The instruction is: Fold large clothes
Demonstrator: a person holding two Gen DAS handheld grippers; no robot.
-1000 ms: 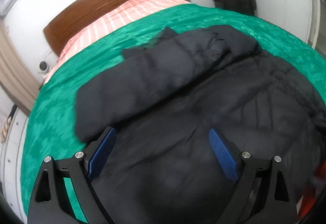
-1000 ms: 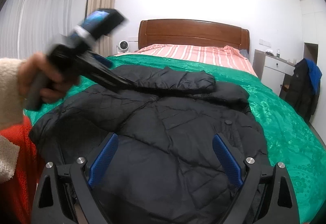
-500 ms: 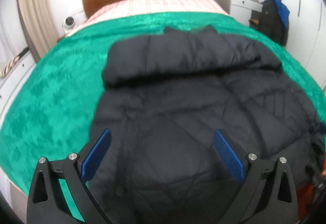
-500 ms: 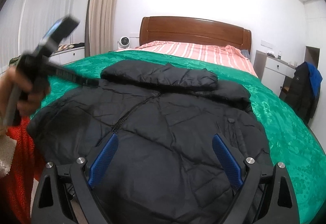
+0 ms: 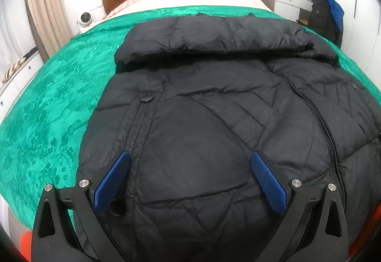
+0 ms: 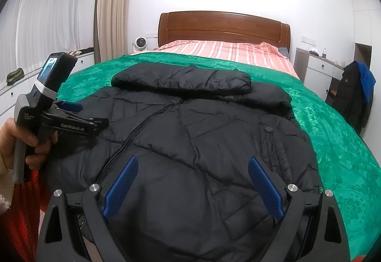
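A black quilted puffer jacket [image 5: 214, 107] [image 6: 214, 133] lies front up on the green bedspread [image 5: 52, 104] [image 6: 338, 142], zipper closed. A sleeve [image 5: 214, 40] [image 6: 181, 79] is folded across its far end. My left gripper [image 5: 190, 166] hovers open over the jacket's near left part, nothing between its blue pads. In the right wrist view a hand holds the left gripper [image 6: 90, 114] at the jacket's left edge. My right gripper [image 6: 193, 166] stands open over the near middle of the jacket, its pads apart from the cloth.
A wooden headboard [image 6: 223, 26] and striped pink sheet [image 6: 226, 49] lie beyond the bedspread. A white nightstand [image 6: 316, 71] and a dark coat with blue cloth [image 6: 354, 95] stand at the right. Curtains [image 6: 109, 11] and a small fan [image 6: 140, 43] are at the left.
The left gripper has dropped toward the jacket's near left part and rolled level, so the jacket fills more of its view. The right gripper has stayed put.
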